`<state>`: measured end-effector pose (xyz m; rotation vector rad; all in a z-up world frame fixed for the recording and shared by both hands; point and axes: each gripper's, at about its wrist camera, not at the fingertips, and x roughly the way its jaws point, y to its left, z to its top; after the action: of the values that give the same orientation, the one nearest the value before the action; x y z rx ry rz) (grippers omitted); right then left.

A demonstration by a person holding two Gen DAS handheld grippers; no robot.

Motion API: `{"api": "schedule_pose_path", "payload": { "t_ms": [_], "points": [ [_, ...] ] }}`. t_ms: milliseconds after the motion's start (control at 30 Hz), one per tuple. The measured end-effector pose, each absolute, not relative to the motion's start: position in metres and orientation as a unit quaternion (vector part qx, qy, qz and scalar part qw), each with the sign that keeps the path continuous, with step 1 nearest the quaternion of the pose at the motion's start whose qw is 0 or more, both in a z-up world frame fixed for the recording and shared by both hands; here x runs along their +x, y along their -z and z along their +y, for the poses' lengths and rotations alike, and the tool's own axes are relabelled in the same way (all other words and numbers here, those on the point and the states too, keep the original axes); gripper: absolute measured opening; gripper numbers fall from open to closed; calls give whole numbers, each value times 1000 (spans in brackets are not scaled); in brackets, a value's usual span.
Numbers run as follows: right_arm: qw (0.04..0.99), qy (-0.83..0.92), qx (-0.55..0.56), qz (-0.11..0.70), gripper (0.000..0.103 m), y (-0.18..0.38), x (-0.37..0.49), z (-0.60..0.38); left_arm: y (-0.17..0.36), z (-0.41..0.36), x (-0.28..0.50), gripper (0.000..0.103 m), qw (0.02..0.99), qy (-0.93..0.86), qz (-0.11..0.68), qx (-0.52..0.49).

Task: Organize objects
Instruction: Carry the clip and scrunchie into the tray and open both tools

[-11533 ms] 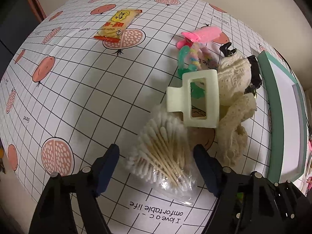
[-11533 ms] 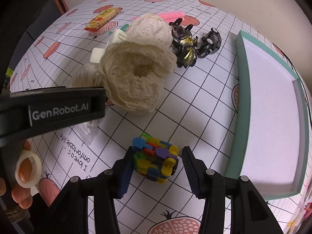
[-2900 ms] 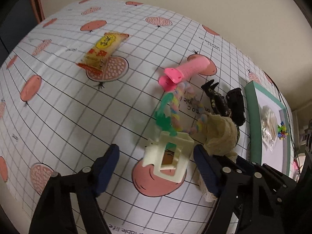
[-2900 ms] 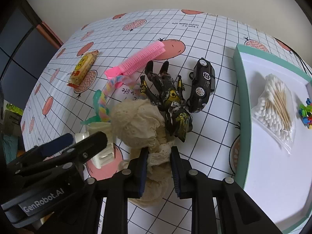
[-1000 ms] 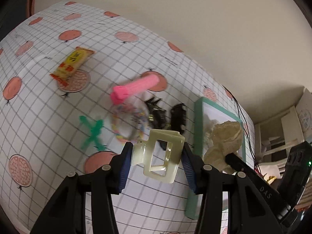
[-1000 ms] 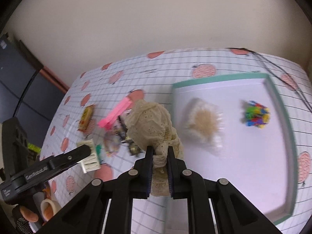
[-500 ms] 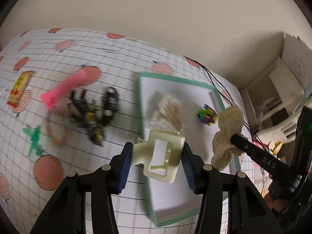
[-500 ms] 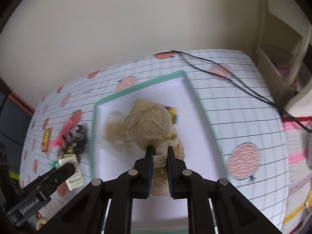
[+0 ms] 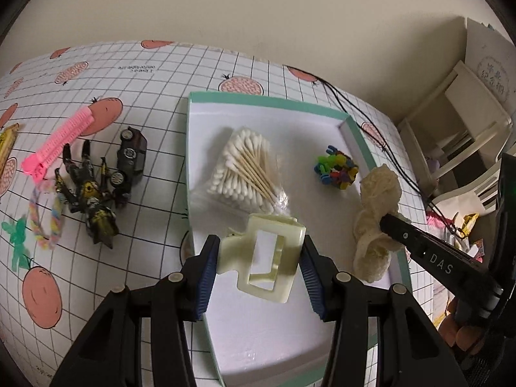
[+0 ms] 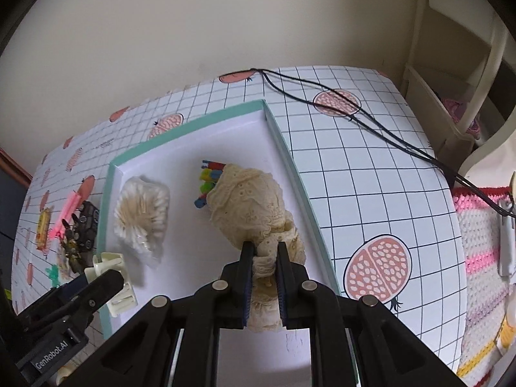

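Left hand-held gripper [image 9: 259, 259] clamps the cream plastic claw clip [image 9: 262, 259]; right hand-held gripper [image 10: 262, 269] pinches the cream lace scrunchie [image 10: 251, 206] (both over the teal-rimmed tray [image 9: 267, 100]).

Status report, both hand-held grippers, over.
Left hand-held gripper shut on hair claw, over tray. Right hand-held gripper shut on lace scrunchie. Drop spots unobstructed.

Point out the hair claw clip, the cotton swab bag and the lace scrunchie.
hair claw clip [image 9: 262, 254]: left wrist view, frame's left bar.
cotton swab bag [image 9: 243, 169]: left wrist view, swab bundle's middle.
lace scrunchie [image 10: 248, 203]: right wrist view, upper ruffle.
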<state>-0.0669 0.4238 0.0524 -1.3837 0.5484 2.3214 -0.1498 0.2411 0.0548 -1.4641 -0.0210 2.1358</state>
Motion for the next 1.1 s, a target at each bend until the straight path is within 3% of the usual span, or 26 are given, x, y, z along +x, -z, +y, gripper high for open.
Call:
{"api": "schedule_pose_path", "payload": {
  "t_ms": [667, 1033, 1100],
  "points": [
    [194, -821, -503, 188, 15, -31, -75, 420, -30, 252, -151, 51, 274, -781, 1, -561],
    [186, -824, -500, 188, 22, -36, -75, 419, -30, 250, -152, 51, 273, -774, -7, -571],
    [187, -825, -498, 189, 30, -38, -74, 419, -34, 249, -152, 51, 274, -775, -8, -569]
  ]
}}
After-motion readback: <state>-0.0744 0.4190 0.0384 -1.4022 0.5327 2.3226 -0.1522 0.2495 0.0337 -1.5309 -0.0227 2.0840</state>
